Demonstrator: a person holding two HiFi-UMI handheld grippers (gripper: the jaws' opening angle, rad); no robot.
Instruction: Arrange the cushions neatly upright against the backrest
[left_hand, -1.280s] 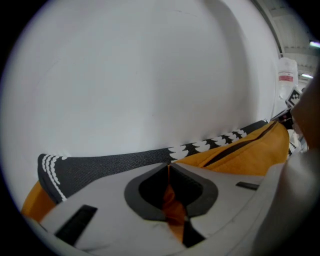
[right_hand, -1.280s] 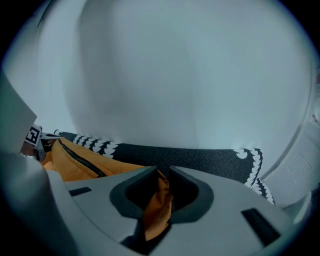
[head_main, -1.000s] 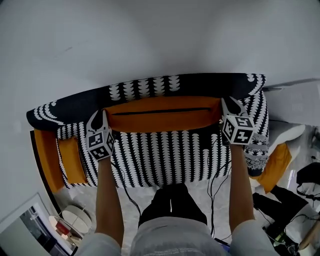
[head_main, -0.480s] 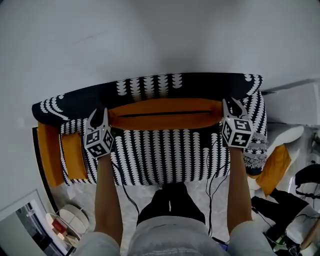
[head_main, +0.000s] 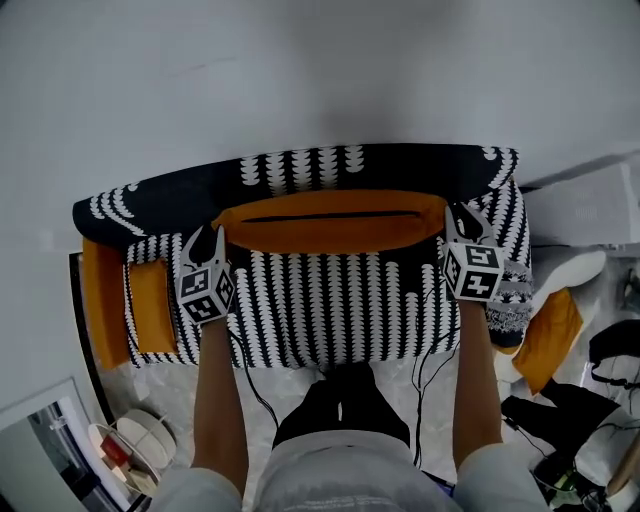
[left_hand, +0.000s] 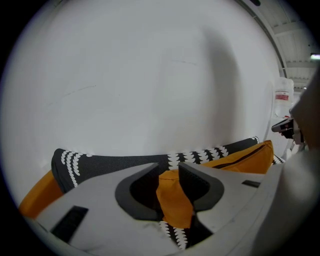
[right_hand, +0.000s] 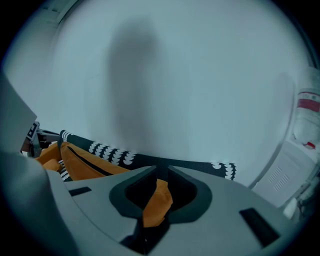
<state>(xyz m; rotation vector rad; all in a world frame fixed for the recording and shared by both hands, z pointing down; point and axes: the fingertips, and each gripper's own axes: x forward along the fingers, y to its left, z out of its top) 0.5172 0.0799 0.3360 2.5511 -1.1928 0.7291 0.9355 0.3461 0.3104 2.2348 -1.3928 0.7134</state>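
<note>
Cushion (head_main: 330, 222) lies lengthwise along the sofa (head_main: 330, 300) backrest, zipper edge up. Right gripper (head_main: 462, 218) fingers pinch its right corner; left gripper (head_main: 205, 240) fingers stand apart around the left corner.

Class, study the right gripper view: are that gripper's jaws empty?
No: a corner of the orange cushion is pinched between the jaws of the right gripper.

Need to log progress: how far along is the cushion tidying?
Done: the long orange cushion stands along the backrest. In hand: the right gripper is clamped on its right corner; the left gripper is open, fabric loose between the jaws. Left: the small orange cushion lies at the sofa's left end, away from the backrest, and a second orange cushion sits off the right end.
</note>
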